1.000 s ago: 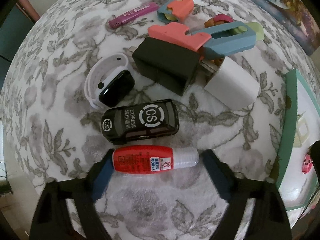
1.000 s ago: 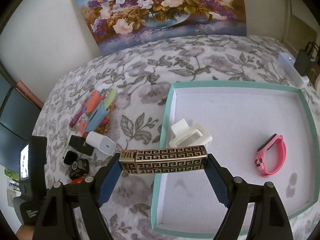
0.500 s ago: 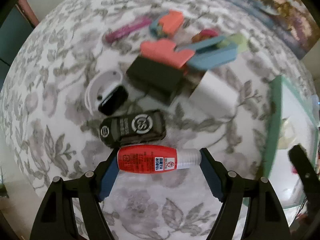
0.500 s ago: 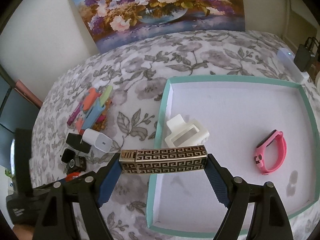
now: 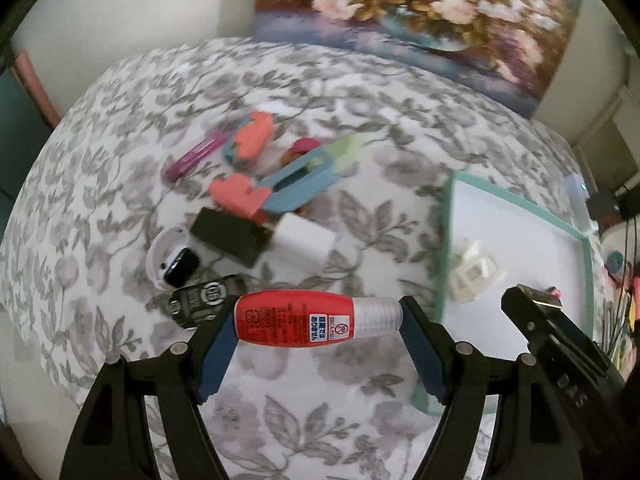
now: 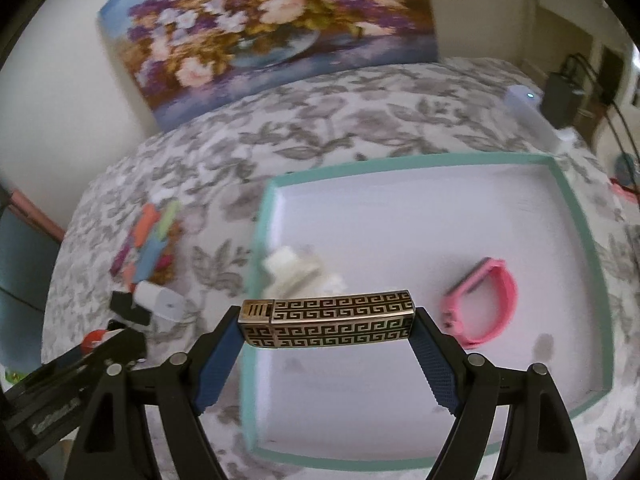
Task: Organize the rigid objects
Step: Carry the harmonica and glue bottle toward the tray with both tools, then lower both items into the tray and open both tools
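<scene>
My left gripper (image 5: 318,322) is shut on a red bottle with a clear cap (image 5: 316,323), held above the floral cloth. My right gripper (image 6: 326,326) is shut on a gold lighter with a black key pattern (image 6: 328,323), held over the left part of the teal-rimmed white tray (image 6: 580,240). In the tray lie a white hair clip (image 6: 298,270) and a pink wristband (image 6: 486,302). The tray (image 5: 446,248) also shows at the right in the left wrist view, with the right gripper's arm (image 5: 560,344) in front of it.
On the cloth left of the tray lies a pile: a black toy car (image 5: 200,304), a white smartwatch (image 5: 176,266), a black adapter (image 5: 230,236), a white charger (image 5: 304,238), coloured clips (image 5: 276,188) and a purple tube (image 5: 194,158). A flower painting (image 6: 264,28) leans at the back.
My left gripper has lifted the red bottle off the cloth and swung toward the tray. My right gripper has carried the lighter further in over the tray.
</scene>
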### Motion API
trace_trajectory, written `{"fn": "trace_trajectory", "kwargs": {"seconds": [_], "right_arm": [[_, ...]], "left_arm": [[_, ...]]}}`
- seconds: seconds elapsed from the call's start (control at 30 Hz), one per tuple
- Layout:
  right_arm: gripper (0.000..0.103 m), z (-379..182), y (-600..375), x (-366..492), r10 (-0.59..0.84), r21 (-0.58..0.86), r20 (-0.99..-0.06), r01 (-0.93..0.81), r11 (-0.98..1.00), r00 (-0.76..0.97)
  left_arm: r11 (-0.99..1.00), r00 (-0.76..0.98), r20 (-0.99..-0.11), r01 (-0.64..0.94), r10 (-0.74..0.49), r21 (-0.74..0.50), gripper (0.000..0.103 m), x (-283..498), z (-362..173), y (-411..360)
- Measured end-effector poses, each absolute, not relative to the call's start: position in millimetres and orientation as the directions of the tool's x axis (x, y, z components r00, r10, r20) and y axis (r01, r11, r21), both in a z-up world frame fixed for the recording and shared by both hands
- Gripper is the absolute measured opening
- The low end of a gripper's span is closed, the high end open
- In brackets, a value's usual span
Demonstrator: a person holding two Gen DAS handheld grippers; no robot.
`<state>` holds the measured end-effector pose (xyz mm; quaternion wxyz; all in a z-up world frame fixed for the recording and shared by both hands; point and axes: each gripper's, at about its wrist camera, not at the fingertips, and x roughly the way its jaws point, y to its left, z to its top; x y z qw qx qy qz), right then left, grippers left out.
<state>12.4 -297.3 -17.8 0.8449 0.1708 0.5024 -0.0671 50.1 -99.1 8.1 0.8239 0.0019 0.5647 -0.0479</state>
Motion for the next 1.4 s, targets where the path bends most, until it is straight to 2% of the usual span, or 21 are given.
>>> {"fn": "trace_trajectory", "kwargs": {"seconds": [0.33,0.53,1.4], "right_arm": [[0.084,-26,-367,-14,-0.081,0.155,-0.897,0.481,0.863,0.435],[0.084,-32,-397,-27,-0.100,0.159,-0.904,0.544,0.824,0.415],[0.084,-50,-419,-30,-0.090,0.138,-0.937,0.596,0.791,0.337]], "left_arm": [[0.981,0.364,-0.926,0.194,-0.098,-0.027,0.079,31,7,-156],[0.959,0.350,-0.930,0.284,-0.112,-0.009,0.079,17,-1,-194],[0.915,0.291,-0.956,0.395,-0.041,0.081,0.079,13,-48,-240]]}}
